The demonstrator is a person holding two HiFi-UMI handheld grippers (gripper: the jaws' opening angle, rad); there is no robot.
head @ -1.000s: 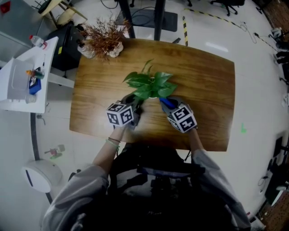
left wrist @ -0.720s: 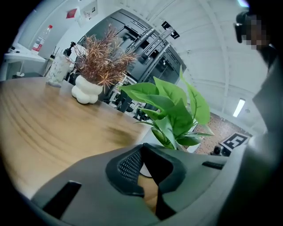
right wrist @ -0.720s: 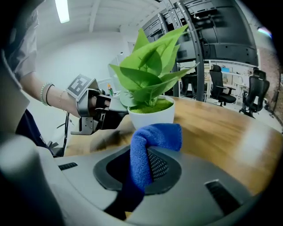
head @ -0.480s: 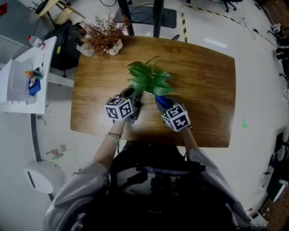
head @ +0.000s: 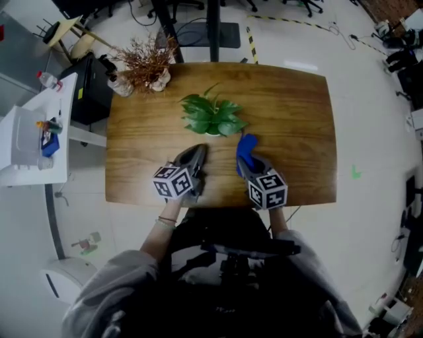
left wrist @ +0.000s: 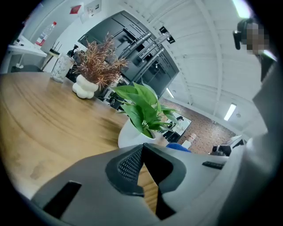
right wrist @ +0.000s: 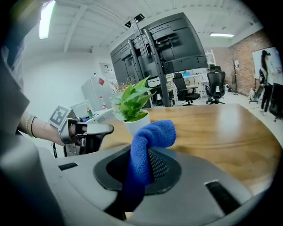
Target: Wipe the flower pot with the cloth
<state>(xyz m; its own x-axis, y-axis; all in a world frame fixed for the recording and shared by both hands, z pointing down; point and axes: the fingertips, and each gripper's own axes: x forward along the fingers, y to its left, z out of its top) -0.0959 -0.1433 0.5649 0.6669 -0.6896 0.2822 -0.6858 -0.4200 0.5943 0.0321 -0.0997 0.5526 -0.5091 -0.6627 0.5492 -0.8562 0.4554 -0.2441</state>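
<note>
Head view shows the flower pot (head: 213,133) on the counter (head: 297,119), apart from both tools: the right hand-held gripper (head: 246,165) pinches the blue cloth (head: 246,145), likely ready to wipe, while the left hand-held gripper (head: 197,153), pressed together and empty, hovers nearby.

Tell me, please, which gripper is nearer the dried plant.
Left. The left gripper lies on the near side, right of the dried plant; the right gripper, shut on the blue cloth, lies farther right.

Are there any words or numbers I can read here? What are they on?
None can be read.
Marker cubes: black-and-white square patterns, no letters.
Red sign: too blurred.
Bottle label: too small.
Blue cloth, white pot: no print showing.
</note>
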